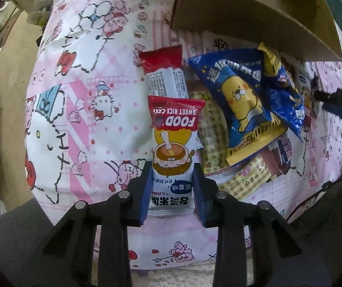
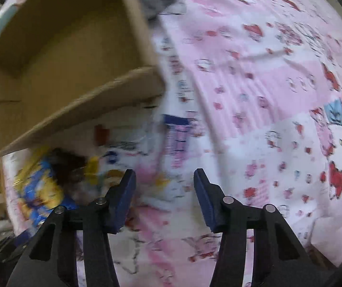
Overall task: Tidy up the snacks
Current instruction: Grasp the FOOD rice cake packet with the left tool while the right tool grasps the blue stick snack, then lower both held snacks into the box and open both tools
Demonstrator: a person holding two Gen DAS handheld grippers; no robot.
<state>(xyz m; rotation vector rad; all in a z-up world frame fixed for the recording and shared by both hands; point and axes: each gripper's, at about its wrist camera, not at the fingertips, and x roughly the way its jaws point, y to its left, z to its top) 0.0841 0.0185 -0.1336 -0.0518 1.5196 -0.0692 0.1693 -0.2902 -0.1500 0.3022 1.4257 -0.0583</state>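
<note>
Rice-cake pack (image 1: pixel 173 153) sits clamped lengthwise in your left gripper (image 1: pixel 172 191); box (image 1: pixel 254 12) lies ahead-right; right gripper (image 2: pixel 165 199) gapes empty.

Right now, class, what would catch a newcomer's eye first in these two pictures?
The red and white rice cake packet stands out first, pinched between the blue pads of the left claw. Just to its right lies a heap of snacks topped by a blue bag with a yellow cartoon animal. Beyond them the brown cardboard box looms over the pink cartoon bedsheet.
</note>
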